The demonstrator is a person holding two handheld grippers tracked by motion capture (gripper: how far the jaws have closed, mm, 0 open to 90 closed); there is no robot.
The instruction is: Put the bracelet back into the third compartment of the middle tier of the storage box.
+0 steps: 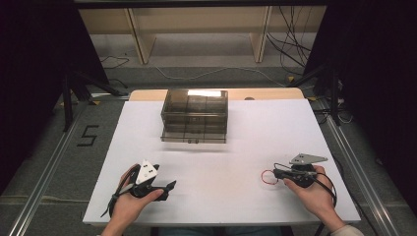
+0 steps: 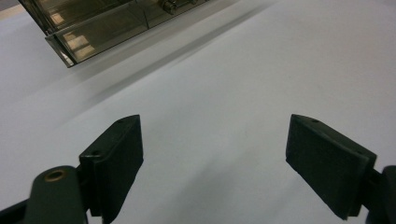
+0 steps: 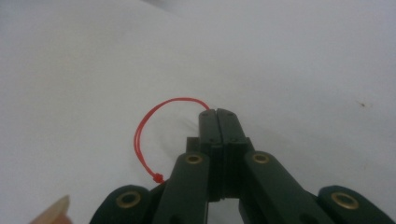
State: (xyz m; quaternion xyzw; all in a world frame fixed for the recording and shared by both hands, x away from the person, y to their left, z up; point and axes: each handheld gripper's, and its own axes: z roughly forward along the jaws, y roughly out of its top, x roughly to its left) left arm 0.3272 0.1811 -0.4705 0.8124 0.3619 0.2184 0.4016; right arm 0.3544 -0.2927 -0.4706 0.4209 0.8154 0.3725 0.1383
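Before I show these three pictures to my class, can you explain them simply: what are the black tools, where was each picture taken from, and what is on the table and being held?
A person sits at a white table and holds a hand-operated tool with two jaws in each hand; there is no robot arm. The high view looks down from above the person's side. The other two pictures come from small cameras riding on the tools, looking along their black jaws.

The left gripper has its jaws wide apart, with nothing between them. The right gripper is shut, its jaws pressed together on a thin red string loop, which curves out to the side over the table.

Farther back stands a smoky see-through drawer box; its corner also shows in the left gripper view.
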